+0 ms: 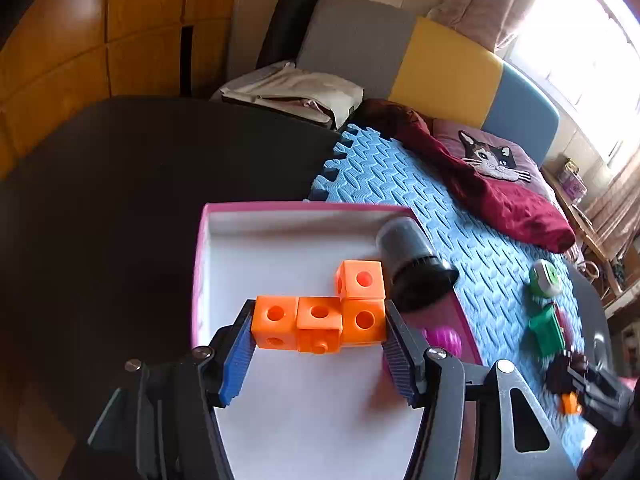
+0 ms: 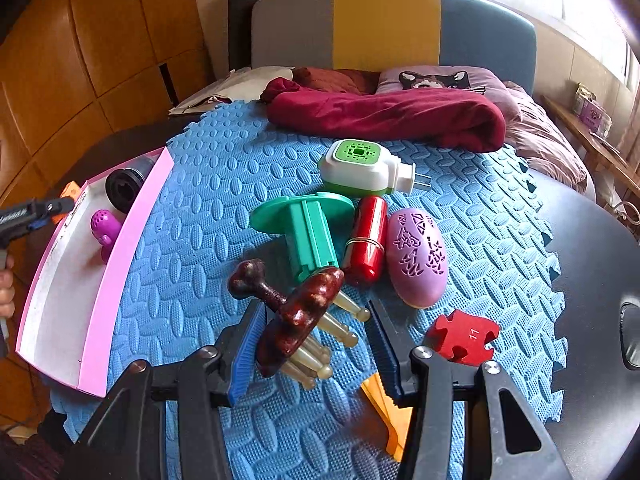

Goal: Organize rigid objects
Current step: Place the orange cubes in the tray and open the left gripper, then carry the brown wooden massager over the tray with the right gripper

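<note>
Orange cube block (image 1: pixel 320 322) sat clamped end to end in left tongs (image 1: pixel 318 344), over the pink tray (image 1: pixel 208 264); looked light, stiff, slick plastic, flat end faces best. Right tongs (image 2: pixel 316 344) bracketed the brown bone toy (image 2: pixel 296 320), grip unclear. Red puzzle piece (image 2: pixel 464 334) at 3 o'clock read "11".

Beside the blue woven-pattern foam mat (image 2: pixel 224 184) sits a pink-walled, white-floored box (image 2: pixel 120 264). On the mat: a glossy red capsule (image 2: pixel 366 240), a lilac egg (image 2: pixel 416 256) with purple cut-outs, a green spool (image 2: pixel 308 232). Above the box's floor: orange cubes (image 1: pixel 320 316).
</note>
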`<state>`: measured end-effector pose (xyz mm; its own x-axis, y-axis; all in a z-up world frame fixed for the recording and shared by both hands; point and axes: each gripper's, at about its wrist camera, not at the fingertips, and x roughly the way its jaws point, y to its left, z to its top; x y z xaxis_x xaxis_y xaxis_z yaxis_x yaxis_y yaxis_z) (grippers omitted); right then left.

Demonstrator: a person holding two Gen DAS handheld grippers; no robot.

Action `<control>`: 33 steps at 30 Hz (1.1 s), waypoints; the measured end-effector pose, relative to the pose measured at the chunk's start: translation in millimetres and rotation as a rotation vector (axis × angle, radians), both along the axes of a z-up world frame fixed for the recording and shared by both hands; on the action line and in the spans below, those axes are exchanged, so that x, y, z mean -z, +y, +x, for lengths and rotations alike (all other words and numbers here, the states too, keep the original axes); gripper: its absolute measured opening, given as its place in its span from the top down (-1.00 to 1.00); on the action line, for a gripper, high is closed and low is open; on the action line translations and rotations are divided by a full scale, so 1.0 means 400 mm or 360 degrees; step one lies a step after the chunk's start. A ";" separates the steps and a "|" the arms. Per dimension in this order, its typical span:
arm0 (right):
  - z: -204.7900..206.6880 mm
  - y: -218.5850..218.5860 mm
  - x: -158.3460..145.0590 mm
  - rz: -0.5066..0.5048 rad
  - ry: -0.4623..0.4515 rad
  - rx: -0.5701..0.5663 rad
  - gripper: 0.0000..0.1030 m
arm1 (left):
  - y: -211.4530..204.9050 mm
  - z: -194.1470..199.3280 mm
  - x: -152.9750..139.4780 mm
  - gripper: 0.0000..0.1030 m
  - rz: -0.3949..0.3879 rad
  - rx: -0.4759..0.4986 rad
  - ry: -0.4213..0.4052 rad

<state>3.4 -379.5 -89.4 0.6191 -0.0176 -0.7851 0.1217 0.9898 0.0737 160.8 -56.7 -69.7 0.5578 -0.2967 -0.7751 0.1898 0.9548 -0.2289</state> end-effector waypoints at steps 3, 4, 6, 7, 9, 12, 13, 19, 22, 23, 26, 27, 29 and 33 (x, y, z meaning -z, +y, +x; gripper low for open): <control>0.000 -0.001 0.000 -0.0001 0.0000 -0.0002 0.00 | -0.015 0.044 0.015 -0.16 0.0029 -0.0021 0.0015; -0.001 -0.001 0.000 -0.0003 -0.0001 -0.0003 0.00 | -0.019 0.060 0.023 -0.16 0.0036 -0.0035 0.0023; -0.001 -0.001 0.000 -0.0006 -0.0002 -0.0006 0.00 | -0.030 0.090 0.043 -0.16 0.0071 -0.0033 0.0036; -0.001 -0.001 0.000 -0.0006 -0.0003 -0.0008 0.00 | -0.035 0.102 0.054 -0.17 0.0090 -0.0041 0.0054; -0.001 -0.001 0.000 -0.0005 -0.0002 -0.0007 0.00 | -0.038 0.115 0.064 -0.29 0.0079 -0.0040 0.0078; -0.001 0.000 0.000 -0.0004 -0.0003 -0.0008 0.00 | -0.033 0.105 0.058 -0.50 0.0103 -0.0050 0.0029; -0.001 -0.001 0.000 -0.0004 -0.0003 -0.0008 0.00 | -0.031 0.099 0.055 -0.50 0.0111 -0.0048 0.0015; 0.000 0.002 0.000 -0.0018 -0.0004 -0.0013 0.00 | 0.000 -0.003 0.013 -0.50 0.0173 -0.0053 -0.0091; 0.000 0.005 0.000 -0.0039 -0.0004 -0.0013 0.00 | 0.005 -0.073 -0.002 -0.50 0.0195 -0.0035 -0.0133; 0.000 0.005 0.000 -0.0043 -0.0004 -0.0014 0.00 | 0.006 -0.100 -0.007 -0.50 0.0198 -0.0026 -0.0146; -0.001 0.007 0.001 -0.0051 -0.0007 -0.0016 0.00 | 0.003 -0.161 -0.019 -0.50 0.0205 0.0000 -0.0188; -0.001 0.008 0.001 -0.0060 -0.0009 -0.0018 0.00 | 0.002 -0.177 -0.024 -0.50 0.0206 0.0009 -0.0205; -0.002 0.012 0.000 -0.0083 -0.0015 -0.0025 0.00 | -0.001 -0.208 -0.032 -0.50 0.0220 0.0020 -0.0235; -0.003 0.021 0.000 -0.0121 -0.0023 -0.0038 0.00 | -0.009 -0.248 -0.043 -0.50 0.0266 0.0048 -0.0290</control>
